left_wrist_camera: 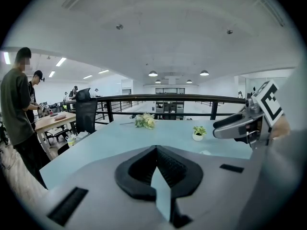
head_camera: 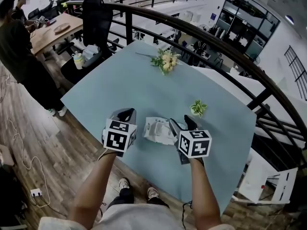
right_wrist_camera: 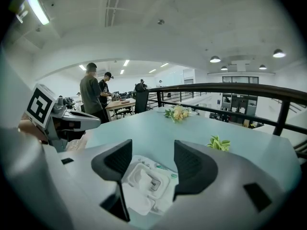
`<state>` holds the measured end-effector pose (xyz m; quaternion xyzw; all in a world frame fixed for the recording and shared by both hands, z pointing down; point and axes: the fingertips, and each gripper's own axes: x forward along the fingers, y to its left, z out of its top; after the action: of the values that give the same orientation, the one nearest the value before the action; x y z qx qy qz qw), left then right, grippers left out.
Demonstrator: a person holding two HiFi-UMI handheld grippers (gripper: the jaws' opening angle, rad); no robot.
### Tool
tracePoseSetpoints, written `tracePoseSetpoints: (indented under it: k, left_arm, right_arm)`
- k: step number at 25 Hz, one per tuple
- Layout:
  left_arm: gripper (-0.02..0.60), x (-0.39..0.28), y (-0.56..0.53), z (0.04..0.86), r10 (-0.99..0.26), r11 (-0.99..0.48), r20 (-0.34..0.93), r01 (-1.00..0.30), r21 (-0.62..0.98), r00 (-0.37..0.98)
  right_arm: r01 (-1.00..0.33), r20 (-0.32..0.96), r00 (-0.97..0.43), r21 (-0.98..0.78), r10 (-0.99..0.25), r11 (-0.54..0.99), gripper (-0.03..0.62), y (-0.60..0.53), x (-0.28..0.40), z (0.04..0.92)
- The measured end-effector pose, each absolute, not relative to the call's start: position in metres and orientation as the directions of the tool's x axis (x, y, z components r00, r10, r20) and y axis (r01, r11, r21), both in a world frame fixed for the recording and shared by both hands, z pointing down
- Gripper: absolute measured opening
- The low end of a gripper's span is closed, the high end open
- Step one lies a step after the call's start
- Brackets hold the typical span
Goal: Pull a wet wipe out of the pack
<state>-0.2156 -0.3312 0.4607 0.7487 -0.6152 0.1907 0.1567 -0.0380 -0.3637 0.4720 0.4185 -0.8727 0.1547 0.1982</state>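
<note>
Pack [head_camera: 159, 130] of wipes lies flat on the table [head_camera: 144, 75] (white, lid side up). Left gripper [head_camera: 125, 114], jaws pressed together on nothing, sits at its 9 o'clock. Right gripper [head_camera: 181, 122], jaws spread and empty, is at its 3 o'clock.

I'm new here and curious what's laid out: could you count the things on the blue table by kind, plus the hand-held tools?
Wet wipe pack: 1
Small potted plant: 1
Bunch of flowers: 1
Hand-held tools: 2, the left tool and the right tool
Total: 5
</note>
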Motion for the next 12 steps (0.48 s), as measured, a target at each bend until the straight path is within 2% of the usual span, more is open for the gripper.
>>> tracePoseSetpoints:
  k: [12]
  left_arm:
    - [-0.006,-0.207,-0.318,0.487,-0.836,-0.188,0.523,-0.982,0.014,0.167]
  right_arm:
    - [-0.767,0.549,-0.58,-0.121,-0.602,0.629,0.275,-0.352,-0.042,0.512]
